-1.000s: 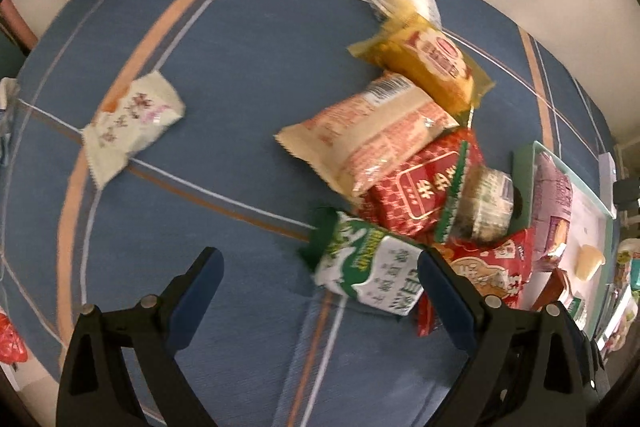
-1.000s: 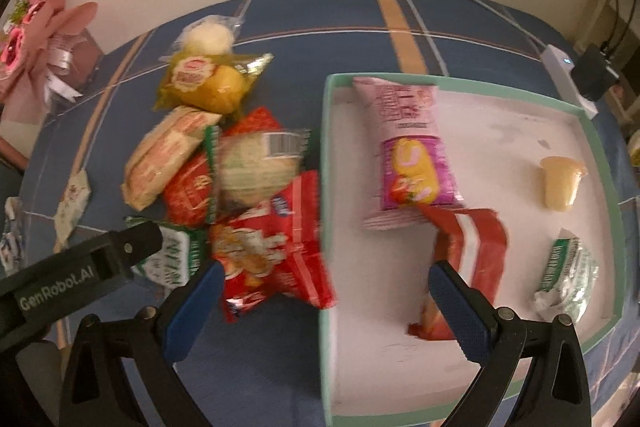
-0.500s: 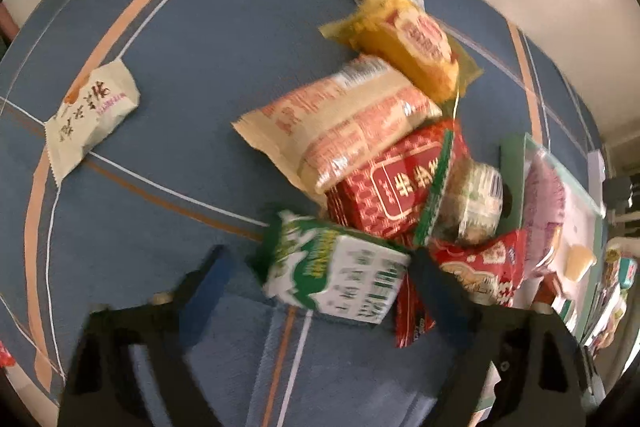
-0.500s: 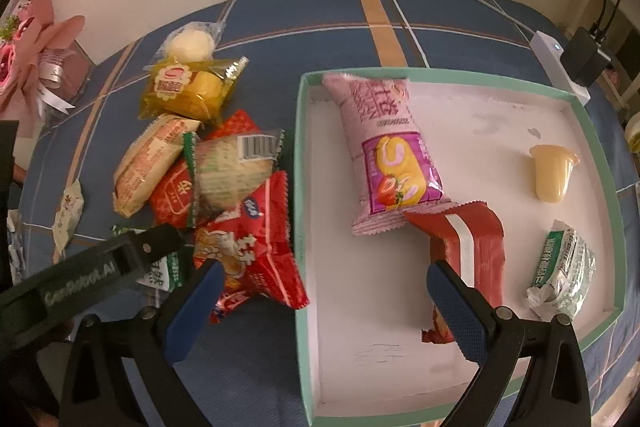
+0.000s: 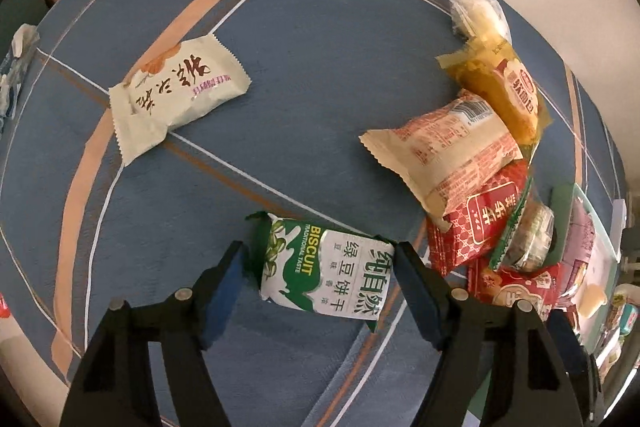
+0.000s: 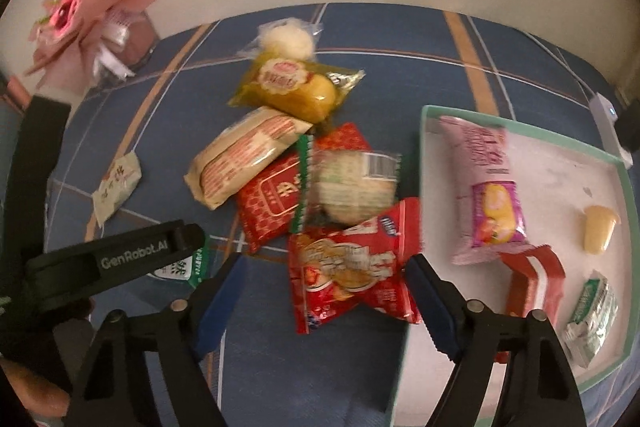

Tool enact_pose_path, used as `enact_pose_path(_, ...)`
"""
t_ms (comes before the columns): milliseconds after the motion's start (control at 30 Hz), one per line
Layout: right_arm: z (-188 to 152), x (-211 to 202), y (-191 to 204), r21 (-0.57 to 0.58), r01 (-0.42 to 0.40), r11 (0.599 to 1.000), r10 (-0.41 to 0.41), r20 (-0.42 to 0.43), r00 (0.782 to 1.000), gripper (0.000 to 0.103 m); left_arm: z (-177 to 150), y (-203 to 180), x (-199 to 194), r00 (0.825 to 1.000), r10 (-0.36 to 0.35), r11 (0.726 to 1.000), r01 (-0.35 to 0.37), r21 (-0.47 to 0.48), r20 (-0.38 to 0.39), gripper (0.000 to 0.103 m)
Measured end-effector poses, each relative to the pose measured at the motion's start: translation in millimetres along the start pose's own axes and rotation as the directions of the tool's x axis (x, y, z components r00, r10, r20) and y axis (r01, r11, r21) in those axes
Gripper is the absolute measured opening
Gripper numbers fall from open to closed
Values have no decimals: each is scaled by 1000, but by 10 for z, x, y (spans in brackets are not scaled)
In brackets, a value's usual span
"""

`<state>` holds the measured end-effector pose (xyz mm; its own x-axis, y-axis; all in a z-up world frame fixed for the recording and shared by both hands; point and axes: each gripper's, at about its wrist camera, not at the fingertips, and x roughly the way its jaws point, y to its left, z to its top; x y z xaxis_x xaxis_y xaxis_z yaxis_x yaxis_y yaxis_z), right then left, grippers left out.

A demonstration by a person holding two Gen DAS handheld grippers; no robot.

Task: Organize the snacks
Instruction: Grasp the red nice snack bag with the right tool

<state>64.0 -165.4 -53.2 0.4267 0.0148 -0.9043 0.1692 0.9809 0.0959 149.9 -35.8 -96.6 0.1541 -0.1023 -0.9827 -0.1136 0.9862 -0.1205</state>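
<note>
A green-and-white biscuit packet (image 5: 324, 275) lies flat on the blue cloth between the fingers of my left gripper (image 5: 318, 253). The jaws are closing; the right pad is at the packet's end and the left pad is just clear of it. A red snack packet (image 6: 352, 275) lies between the fingers of my right gripper (image 6: 324, 263), whose jaws are closing with a gap on the left side. The teal-rimmed tray (image 6: 424, 155) to the right holds a pink packet (image 6: 488, 195), a red-and-white packet (image 6: 532, 279), a jelly cup (image 6: 598, 231) and a small green packet (image 6: 592, 311).
A pile behind the red packet holds a yellow cake packet (image 6: 296, 87), a beige packet (image 6: 244, 159), a red patterned packet (image 6: 272, 203) and a clear round-cake packet (image 6: 352, 187). A white packet (image 5: 176, 87) lies apart at the left. A pink bouquet (image 6: 88, 19) stands at the back.
My left gripper came down over the biscuit packet and its jaws narrowed around it. My right gripper swung left from over the tray to the red packet and narrowed.
</note>
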Motion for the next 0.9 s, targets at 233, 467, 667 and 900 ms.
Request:
enact_pose_path(233,-25,26,155,-62,11,998,-11,-1,1000,83,33,-31,71,1000,-10,1000,10,-5,-5,75)
enact_pose_path(467,2,74,141,-56,-1,998,0,-11,1000,83,17,312,-54,1000,-20,1000,20,-18,-8,75)
enact_pose_path(667,-7,223,131,-67,18,998,-21,-35,999,82,37,315,-30,1000,-18,1000,18,-21,-8,75)
enact_pose_path(900,-14,268,164,-88,31,996,-33,-30,999,82,13,276,17,1000,-7,1000,7,-16,-11,76)
